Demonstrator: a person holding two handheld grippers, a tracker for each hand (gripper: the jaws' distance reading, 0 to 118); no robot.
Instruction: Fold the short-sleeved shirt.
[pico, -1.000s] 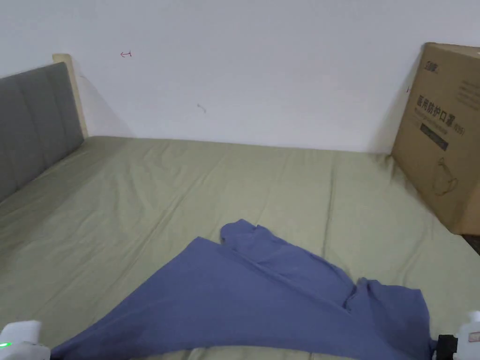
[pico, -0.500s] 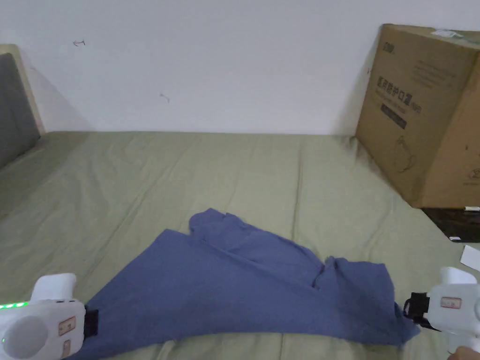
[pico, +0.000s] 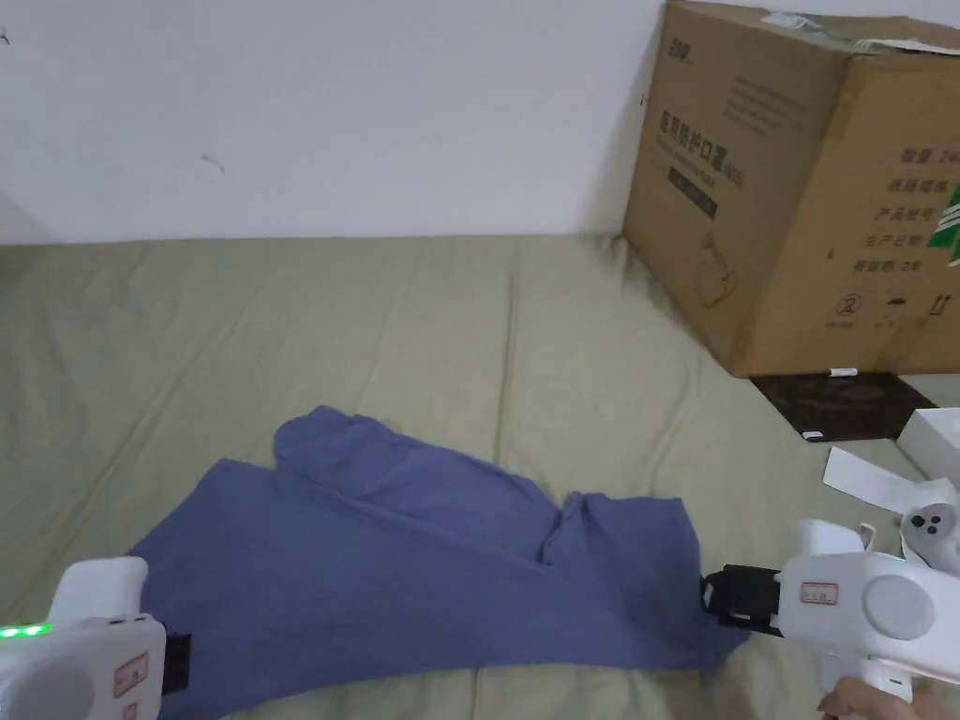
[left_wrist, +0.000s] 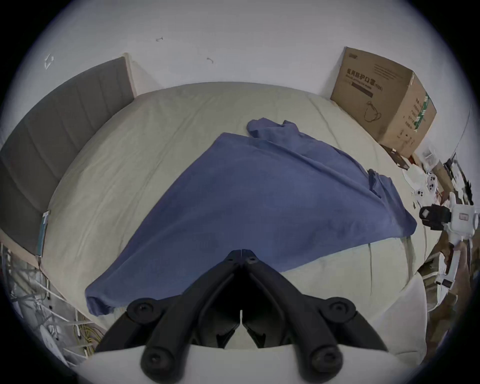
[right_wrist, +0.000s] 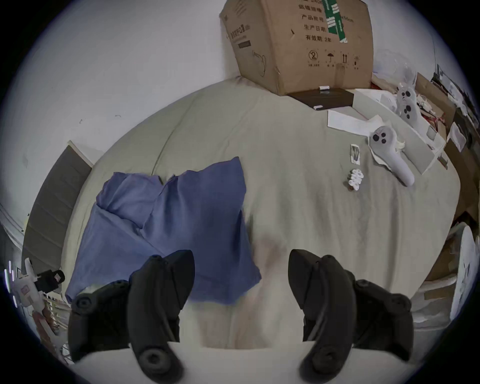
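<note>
A blue short-sleeved shirt (pico: 403, 572) lies spread on the green bed sheet (pico: 422, 319), with one sleeve bunched at the far side (left_wrist: 272, 127). My left gripper (pico: 178, 664) sits at the shirt's near left hem. In the left gripper view its jaws (left_wrist: 241, 250) meet tip to tip on the fabric edge. My right gripper (pico: 717, 595) is at the shirt's right corner. In its own view it (right_wrist: 241, 262) stands wide open, with the shirt corner (right_wrist: 249, 280) lying loose on the sheet between the jaws.
A large cardboard box (pico: 797, 178) stands at the far right of the bed against the wall. Near it lie a dark flat box (pico: 844, 403), white papers (pico: 872, 483) and white controllers (right_wrist: 389, 153). A grey headboard (left_wrist: 52, 135) closes off the left.
The head camera has swung right and down, bringing both grippers into view. The shirt's right corner has settled onto the sheet by the right gripper.
</note>
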